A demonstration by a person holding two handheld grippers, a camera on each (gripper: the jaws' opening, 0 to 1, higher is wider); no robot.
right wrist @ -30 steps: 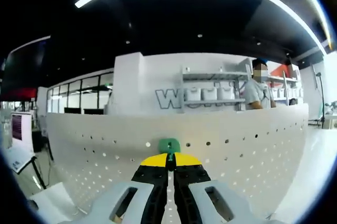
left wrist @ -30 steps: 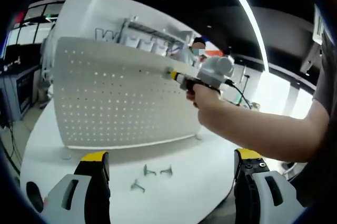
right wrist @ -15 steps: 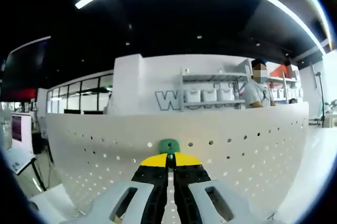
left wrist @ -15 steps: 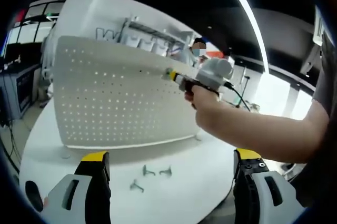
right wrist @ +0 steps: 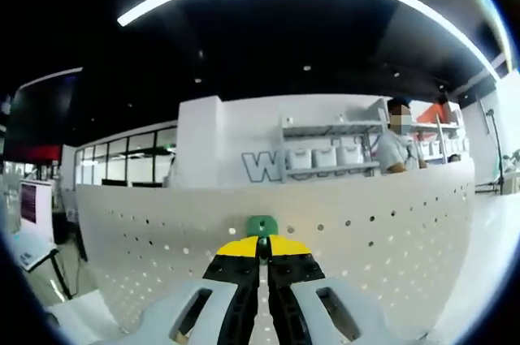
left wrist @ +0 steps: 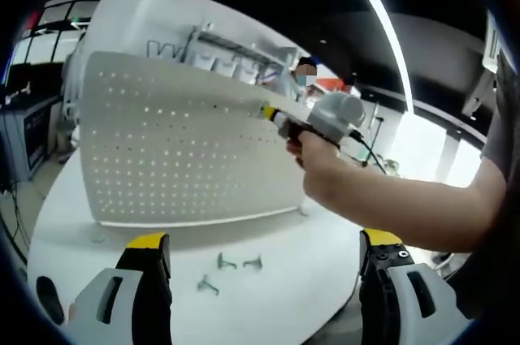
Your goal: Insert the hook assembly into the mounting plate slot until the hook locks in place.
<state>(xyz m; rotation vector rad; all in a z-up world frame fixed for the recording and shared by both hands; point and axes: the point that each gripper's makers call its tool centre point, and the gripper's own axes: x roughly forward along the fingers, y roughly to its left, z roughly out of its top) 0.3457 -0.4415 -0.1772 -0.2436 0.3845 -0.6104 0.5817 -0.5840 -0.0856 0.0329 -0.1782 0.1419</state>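
Observation:
A white perforated mounting plate (left wrist: 179, 150) stands upright on a round white table (left wrist: 301, 280). In the left gripper view a hand holds my right gripper (left wrist: 270, 114) against the plate's upper right part, jaws shut on a small green hook piece. In the right gripper view the green hook (right wrist: 262, 226) sits at my right gripper's (right wrist: 262, 241) yellow tips, pressed against the plate (right wrist: 390, 231). Three grey metal hooks (left wrist: 231, 268) lie loose on the table in front of the plate. My left gripper (left wrist: 264, 260) hangs open above the table's near edge, nothing between its jaws.
Behind the plate rises a white wall with shelves (right wrist: 325, 154) holding white bins, and a person (right wrist: 396, 146) stands there. A forearm (left wrist: 398, 207) crosses the right of the left gripper view. Desks with monitors (right wrist: 32, 199) stand at the far left.
The right gripper view has tilted down a little, so the plate sits lower in it. The green hook stays at the same hole row. My left gripper has hardly moved.

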